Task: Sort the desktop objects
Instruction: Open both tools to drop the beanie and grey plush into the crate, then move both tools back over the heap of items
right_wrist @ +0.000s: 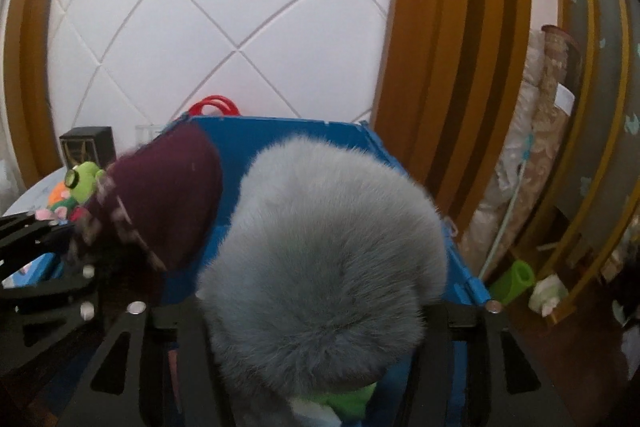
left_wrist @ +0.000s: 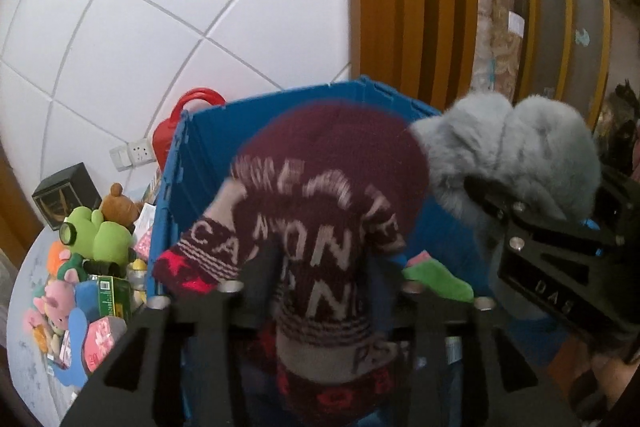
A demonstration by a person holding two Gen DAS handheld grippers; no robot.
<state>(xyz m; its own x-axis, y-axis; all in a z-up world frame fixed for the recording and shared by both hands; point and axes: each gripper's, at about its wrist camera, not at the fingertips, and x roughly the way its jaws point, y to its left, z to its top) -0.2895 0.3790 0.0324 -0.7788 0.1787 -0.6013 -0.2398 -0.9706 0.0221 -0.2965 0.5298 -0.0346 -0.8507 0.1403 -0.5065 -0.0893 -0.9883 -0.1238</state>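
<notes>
Both grippers, left (left_wrist: 316,291) and right (right_wrist: 316,311), look released: I risk hat (left_wrist: 320,227) or fur (right_wrist: 320,247) snagging, missing bin (right_wrist: 280,135).

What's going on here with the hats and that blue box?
A person is sorting things using a hand-held gripper in each hand. The left hand-held gripper has a maroon knit beanie between its fingers, and the right hand-held gripper has a grey fur hat. Both hang over an open blue plastic crate. Whether the pads press on the hats is unclear. Plush toys are piled left of the crate.
</notes>
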